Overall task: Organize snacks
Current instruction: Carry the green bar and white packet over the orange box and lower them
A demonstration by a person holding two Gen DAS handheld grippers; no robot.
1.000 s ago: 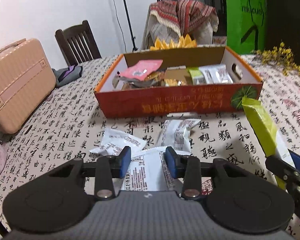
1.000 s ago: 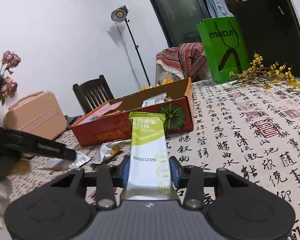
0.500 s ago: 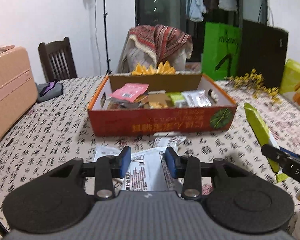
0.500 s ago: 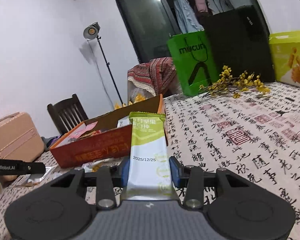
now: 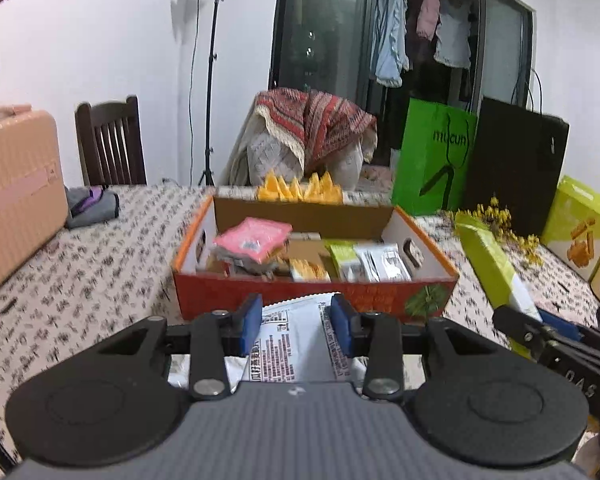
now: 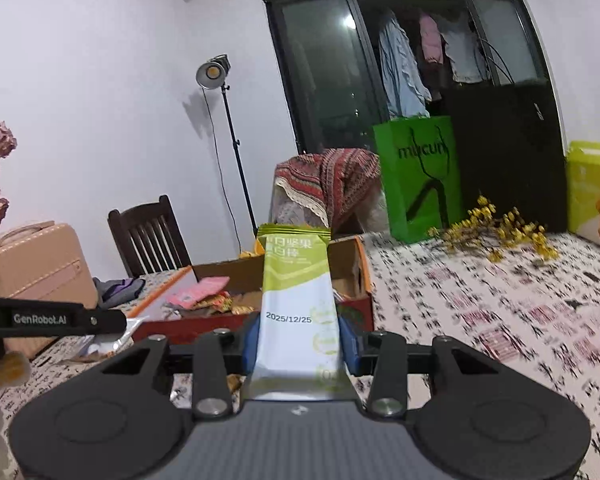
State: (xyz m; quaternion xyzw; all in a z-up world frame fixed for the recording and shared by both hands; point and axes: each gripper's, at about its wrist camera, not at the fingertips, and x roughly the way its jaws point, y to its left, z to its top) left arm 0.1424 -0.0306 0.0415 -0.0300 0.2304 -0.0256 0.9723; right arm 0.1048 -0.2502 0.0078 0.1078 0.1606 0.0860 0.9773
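Observation:
An orange cardboard box (image 5: 316, 296) with several snack packets sits mid-table; it also shows in the right wrist view (image 6: 180, 326). My left gripper (image 5: 296, 320) is shut on a white snack packet (image 5: 296, 340), held above the table just before the box's near wall. My right gripper (image 6: 298, 340) is shut on a green-and-white snack bar (image 6: 296, 300), held upright in the air to the right of the box. That bar (image 5: 492, 264) and the right gripper also show at the right of the left wrist view.
A pink suitcase (image 5: 16, 196) stands at the table's left, a grey cloth (image 5: 92, 204) beside it. A green bag (image 5: 432, 164), black bag (image 5: 516, 172), yellow flowers (image 6: 496, 232) and yellow-green boxes (image 5: 580, 228) stand at the back right. A chair (image 5: 112, 144) is behind.
Both grippers have lifted with their packets. The left gripper raised the white packet off the table and came closer to the box. Loose packets on the table have dropped from its view.

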